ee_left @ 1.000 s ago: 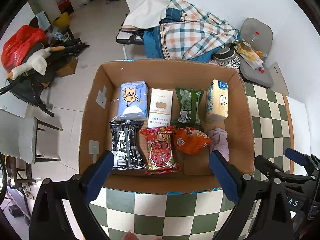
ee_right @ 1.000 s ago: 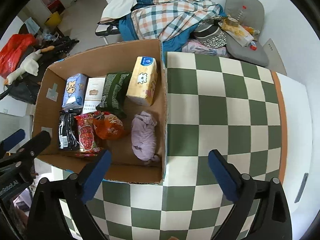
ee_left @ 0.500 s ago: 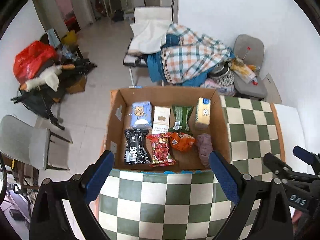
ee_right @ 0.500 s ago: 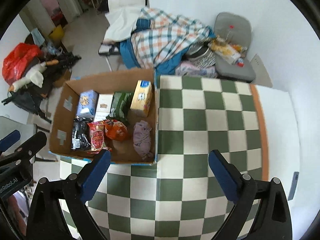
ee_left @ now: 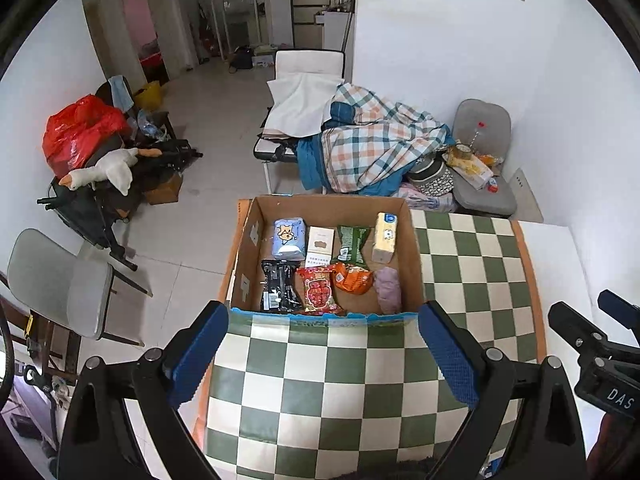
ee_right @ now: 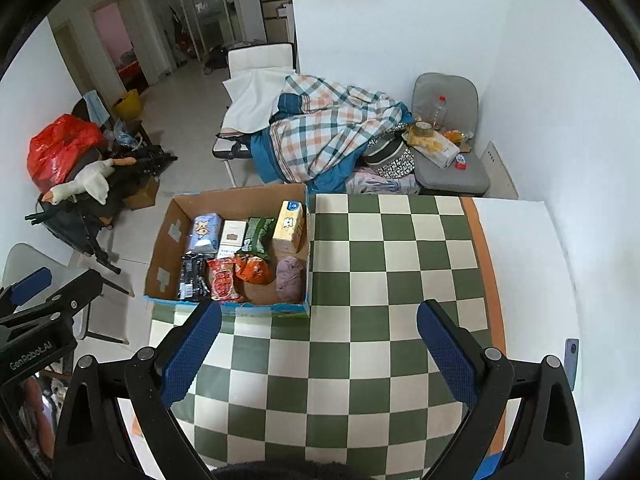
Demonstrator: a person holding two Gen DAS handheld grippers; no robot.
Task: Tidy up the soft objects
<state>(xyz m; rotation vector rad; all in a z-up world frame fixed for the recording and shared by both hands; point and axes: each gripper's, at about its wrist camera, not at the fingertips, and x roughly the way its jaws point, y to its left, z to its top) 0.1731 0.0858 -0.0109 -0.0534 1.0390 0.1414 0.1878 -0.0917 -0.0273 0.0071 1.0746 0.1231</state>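
Cardboard walls of the open box [ee_left: 414, 264] sit well ahead of both tools, on the far left part of the checkered counter [ee_right: 384, 272]. Inside it lie the soft things: a blue tissue pack [ee_left: 288, 237], a white carton [ee_left: 320, 243], a green packet [ee_left: 352, 242] and a yellow tissue pack [ee_left: 386, 237] in the far row, and a black packet [ee_left: 278, 290], a red packet [ee_left: 320, 290], an orange bag [ee_left: 354, 278] and a lilac cloth [ee_left: 388, 288] in the near row. The left tool [ee_left: 322, 354] hangs above the counter with its blue pads spread wide and nothing between them; the box lies straight ahead of it. The right tool [ee_right: 318, 350] is likewise spread wide and empty, with the box ahead and to its left. No loose soft item shows on the counter in either view, so the packing looks close to finished, or finished. If a tidy-up is still wanted, the likely candidates are the orange bag, which overlaps the green packet and touches the red one, and the crumpled cloth near the box's right wall. Doing that well would mean coming down from above rather than across the near wall, pinching only a fold of cloth or a packet's sealed edge, and closing gently so nothing crushes or drags its neighbours.
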